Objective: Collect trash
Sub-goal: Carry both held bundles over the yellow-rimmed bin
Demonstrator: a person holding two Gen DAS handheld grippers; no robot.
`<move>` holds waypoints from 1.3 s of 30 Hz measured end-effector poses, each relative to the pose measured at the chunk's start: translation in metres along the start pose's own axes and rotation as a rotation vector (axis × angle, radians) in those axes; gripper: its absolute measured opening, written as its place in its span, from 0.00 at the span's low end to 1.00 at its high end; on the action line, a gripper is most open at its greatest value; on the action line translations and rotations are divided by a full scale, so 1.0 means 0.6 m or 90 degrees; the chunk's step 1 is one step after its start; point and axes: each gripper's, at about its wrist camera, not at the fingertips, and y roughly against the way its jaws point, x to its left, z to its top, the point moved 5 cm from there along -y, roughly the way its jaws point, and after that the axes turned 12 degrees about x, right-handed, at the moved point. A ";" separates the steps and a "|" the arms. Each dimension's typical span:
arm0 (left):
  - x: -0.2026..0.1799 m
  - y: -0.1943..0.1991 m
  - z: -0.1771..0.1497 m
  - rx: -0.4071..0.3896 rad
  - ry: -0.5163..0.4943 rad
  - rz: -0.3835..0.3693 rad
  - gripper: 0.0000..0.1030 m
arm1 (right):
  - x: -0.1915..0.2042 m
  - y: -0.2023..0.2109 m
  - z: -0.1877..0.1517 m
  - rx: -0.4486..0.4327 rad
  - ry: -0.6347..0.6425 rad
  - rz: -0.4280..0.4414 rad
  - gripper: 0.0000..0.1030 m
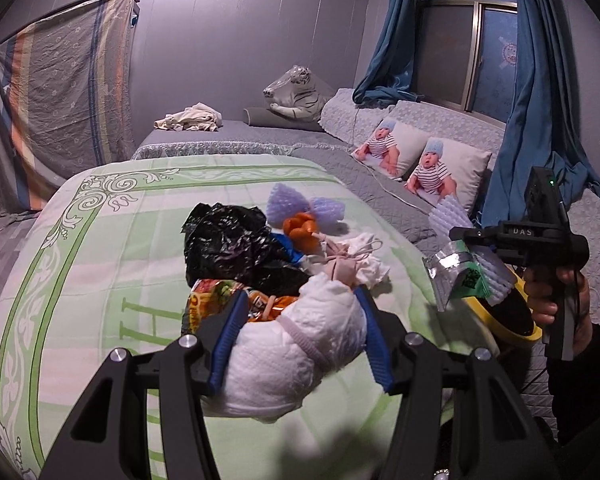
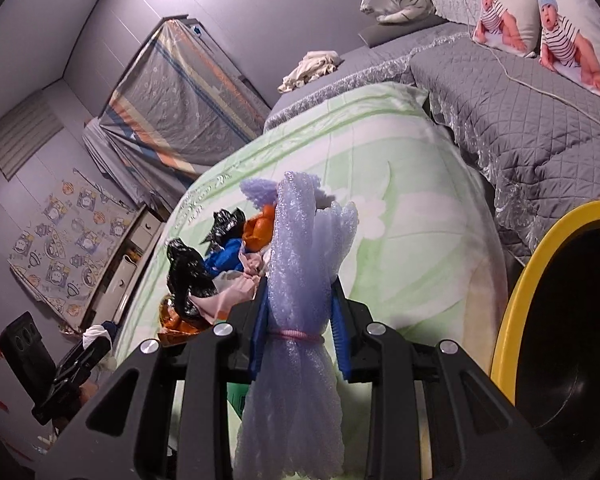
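You are working over the bed [image 1: 100, 248], where the green and white quilt is carrying the trash pile [image 1: 260, 252]: a black plastic bag [image 1: 224, 240], an orange piece, some purple foam and crumpled paper are lying together near the middle. At your right side the bin with the yellow rim [image 2: 512, 292] is standing close, its dark mouth opening toward the grippers. You are in the carrying step, it seems: both hands are already loaded and the pieces are hanging above the quilt, not resting on it. The left gripper [image 1: 300, 320] is holding a white padded bundle [image 1: 292, 352], something like a rolled diaper, and its jaws are pressing on both sides of it at a middle width. The right gripper [image 2: 300, 320] is holding a purple foam net [image 2: 300, 280] tied with a pink band, and its jaws are standing narrow and squeezing the soft foam; in the left view a silver and green wrapper [image 1: 452, 276] is also showing at that gripper, just beside the yellow rim. The next move is probably asking you to bring each load over the bin mouth and then open the jaws. The right one is nearer, so it could go first, while the bulky bundle is needing more room.
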 end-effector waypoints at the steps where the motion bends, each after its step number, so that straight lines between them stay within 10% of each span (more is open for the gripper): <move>1: -0.003 0.001 0.002 -0.002 0.000 -0.001 0.50 | 0.000 0.005 0.000 -0.006 0.001 -0.001 0.26; 19: -0.107 -0.012 0.084 -0.028 -0.032 -0.025 0.50 | -0.033 0.152 0.004 -0.118 -0.012 -0.028 0.26; 39: -0.371 -0.139 0.190 -0.002 -0.147 -0.136 0.50 | -0.174 0.330 -0.014 -0.244 -0.089 -0.125 0.26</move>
